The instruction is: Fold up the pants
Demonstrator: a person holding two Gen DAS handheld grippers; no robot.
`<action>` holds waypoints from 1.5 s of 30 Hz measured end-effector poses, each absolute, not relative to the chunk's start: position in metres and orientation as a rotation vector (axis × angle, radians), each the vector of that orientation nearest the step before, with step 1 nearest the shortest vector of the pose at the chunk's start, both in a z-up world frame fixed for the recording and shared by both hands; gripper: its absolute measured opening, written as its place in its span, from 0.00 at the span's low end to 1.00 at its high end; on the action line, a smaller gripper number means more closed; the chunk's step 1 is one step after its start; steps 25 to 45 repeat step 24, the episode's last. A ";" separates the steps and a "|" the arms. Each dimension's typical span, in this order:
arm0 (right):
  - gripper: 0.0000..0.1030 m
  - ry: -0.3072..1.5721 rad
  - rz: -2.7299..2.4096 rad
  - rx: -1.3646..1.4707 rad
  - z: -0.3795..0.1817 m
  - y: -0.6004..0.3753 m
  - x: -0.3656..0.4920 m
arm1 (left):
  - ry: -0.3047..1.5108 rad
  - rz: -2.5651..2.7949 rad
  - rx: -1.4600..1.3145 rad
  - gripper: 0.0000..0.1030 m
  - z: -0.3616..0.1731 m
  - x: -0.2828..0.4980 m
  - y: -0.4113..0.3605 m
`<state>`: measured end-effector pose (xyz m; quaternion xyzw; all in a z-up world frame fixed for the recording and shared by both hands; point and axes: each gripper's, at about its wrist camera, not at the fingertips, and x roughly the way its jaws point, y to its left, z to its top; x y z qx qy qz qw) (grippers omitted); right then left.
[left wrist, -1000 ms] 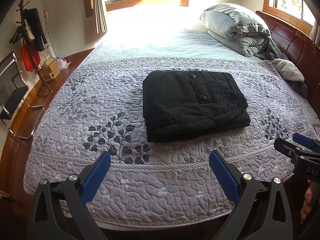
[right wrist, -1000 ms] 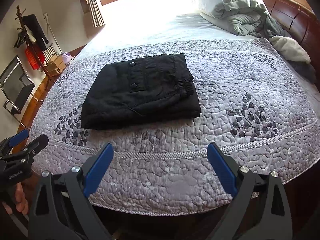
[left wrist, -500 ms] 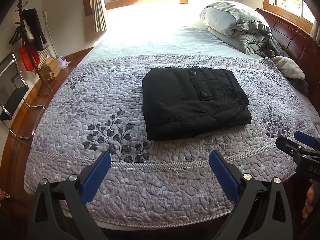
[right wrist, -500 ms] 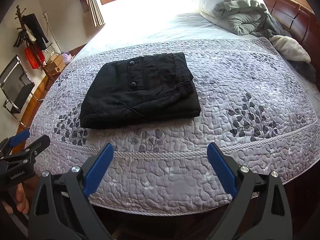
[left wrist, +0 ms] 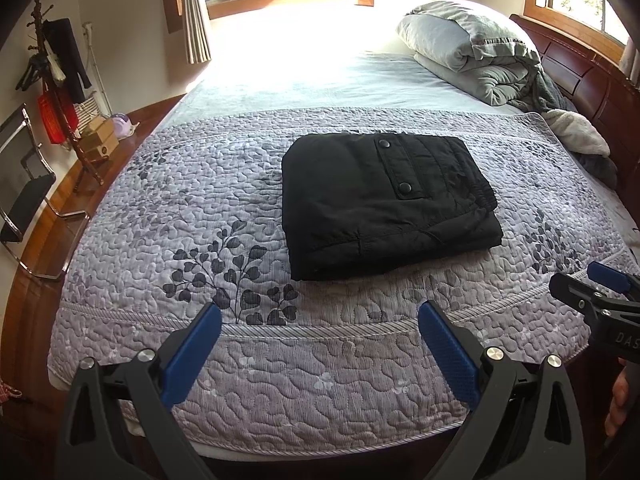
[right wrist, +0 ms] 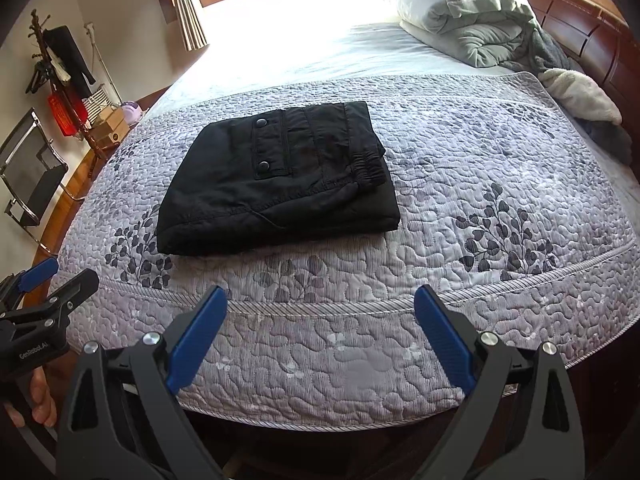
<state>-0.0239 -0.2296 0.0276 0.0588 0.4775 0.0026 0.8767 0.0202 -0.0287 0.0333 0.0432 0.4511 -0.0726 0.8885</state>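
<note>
Black pants [left wrist: 384, 204] lie folded into a thick rectangle on the grey quilted bedspread [left wrist: 224, 216], pocket flap with two snaps on top. They also show in the right wrist view [right wrist: 280, 184]. My left gripper [left wrist: 320, 344] is open and empty, held over the bed's near edge, well short of the pants. My right gripper [right wrist: 320, 332] is open and empty, likewise back from the pants. Each gripper shows at the edge of the other's view, the right one [left wrist: 592, 292] and the left one [right wrist: 52, 284].
A rolled grey duvet [left wrist: 472, 52] and pillows lie at the headboard [left wrist: 580, 72] on the right. A coat stand [left wrist: 56, 76], boxes and a metal chair [left wrist: 28, 192] stand on the wooden floor at the left. Windows are behind the bed.
Both grippers have drifted slightly, so the pants sit a little differently in each view. The pants have not moved and both grippers stay open.
</note>
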 end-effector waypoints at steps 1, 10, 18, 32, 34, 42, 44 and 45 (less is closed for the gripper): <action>0.92 0.996 0.006 0.122 0.027 -0.230 -0.024 | 0.937 -0.152 0.090 0.96 0.033 0.020 -0.029; 0.92 1.001 0.007 0.123 0.026 -0.230 -0.022 | 0.941 -0.153 0.092 0.96 0.032 0.021 -0.030; 0.92 1.010 0.002 0.127 0.024 -0.232 -0.021 | 0.946 -0.153 0.092 0.96 0.031 0.021 -0.031; 0.92 1.010 0.003 0.128 0.024 -0.232 -0.021 | 0.955 -0.147 0.086 0.96 0.029 0.022 -0.030; 0.92 1.010 0.003 0.128 0.024 -0.232 -0.021 | 0.955 -0.147 0.086 0.96 0.029 0.022 -0.030; 0.92 1.010 0.003 0.128 0.024 -0.232 -0.021 | 0.955 -0.147 0.086 0.96 0.029 0.022 -0.030; 0.92 1.010 0.003 0.128 0.024 -0.232 -0.021 | 0.955 -0.147 0.086 0.96 0.029 0.022 -0.030; 0.92 1.010 0.003 0.128 0.024 -0.232 -0.021 | 0.955 -0.147 0.086 0.96 0.029 0.022 -0.030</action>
